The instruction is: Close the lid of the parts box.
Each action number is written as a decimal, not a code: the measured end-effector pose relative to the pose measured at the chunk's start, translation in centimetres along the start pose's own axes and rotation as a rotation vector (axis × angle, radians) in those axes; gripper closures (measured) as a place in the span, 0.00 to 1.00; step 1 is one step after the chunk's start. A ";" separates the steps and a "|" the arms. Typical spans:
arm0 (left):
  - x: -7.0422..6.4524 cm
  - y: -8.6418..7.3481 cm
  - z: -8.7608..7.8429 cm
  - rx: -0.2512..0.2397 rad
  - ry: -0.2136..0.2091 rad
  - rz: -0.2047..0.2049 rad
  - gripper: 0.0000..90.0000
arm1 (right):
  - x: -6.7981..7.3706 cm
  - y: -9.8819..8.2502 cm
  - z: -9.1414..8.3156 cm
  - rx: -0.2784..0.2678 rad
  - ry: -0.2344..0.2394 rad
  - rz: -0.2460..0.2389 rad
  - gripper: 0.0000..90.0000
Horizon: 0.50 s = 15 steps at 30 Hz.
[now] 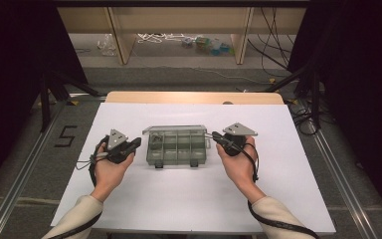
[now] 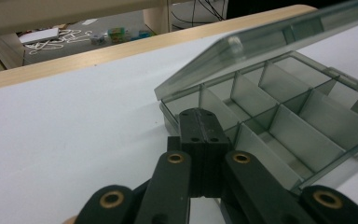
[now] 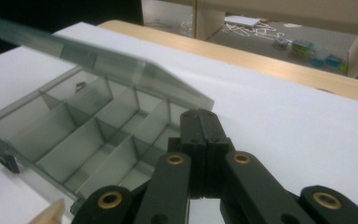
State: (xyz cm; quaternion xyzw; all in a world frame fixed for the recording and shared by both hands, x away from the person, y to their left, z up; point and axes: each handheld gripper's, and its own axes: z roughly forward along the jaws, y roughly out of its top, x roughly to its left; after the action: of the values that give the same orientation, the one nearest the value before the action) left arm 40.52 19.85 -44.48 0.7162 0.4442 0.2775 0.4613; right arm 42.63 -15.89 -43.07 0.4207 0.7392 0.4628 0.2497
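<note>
A clear grey compartment box [image 1: 176, 147] sits mid-table with its lid [image 1: 175, 129] raised at the back. Dividers split it into several cells, and a small dark item lies in a far-left cell [image 1: 155, 141]. My left gripper [image 1: 138, 143] is held at the box's left end, jaws pressed together with nothing between them. My right gripper [image 1: 214, 135] is at the box's right end, also shut and empty. In the left gripper view the shut jaws [image 2: 203, 122] point at the box's near corner [image 2: 168, 109]. The right gripper view has the shut jaws [image 3: 200, 125] beside the box [image 3: 88, 135], under the lid's corner [image 3: 177, 88].
The box rests on a white sheet [image 1: 189, 199] covering a wooden table [image 1: 194, 97]. Beyond the table's far edge stand wooden shelf legs [image 1: 122, 42] with cables and small items on the floor [image 1: 204, 45]. Dark stands flank both sides.
</note>
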 end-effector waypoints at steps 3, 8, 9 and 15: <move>0.1 0.7 -0.3 -0.018 0.000 -0.008 1.00 | -0.1 0.6 -0.2 -0.022 0.001 0.009 1.00; 0.2 1.9 -0.7 -0.042 -0.001 -0.020 1.00 | -0.3 1.8 -0.4 -0.056 -0.009 0.006 1.00; 0.2 2.2 -0.7 -0.046 -0.001 -0.020 1.00 | -0.3 2.0 -0.3 -0.056 0.001 0.009 1.00; -0.1 3.5 -0.6 -0.063 -0.010 -0.022 1.00 | -0.1 3.0 0.0 -0.064 -0.004 -0.016 1.00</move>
State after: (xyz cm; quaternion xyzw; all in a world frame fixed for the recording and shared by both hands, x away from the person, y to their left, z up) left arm 41.34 19.39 -41.02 0.6976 0.4410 0.2826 0.4888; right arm 43.82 -15.33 -40.34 0.4074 0.7270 0.4833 0.2682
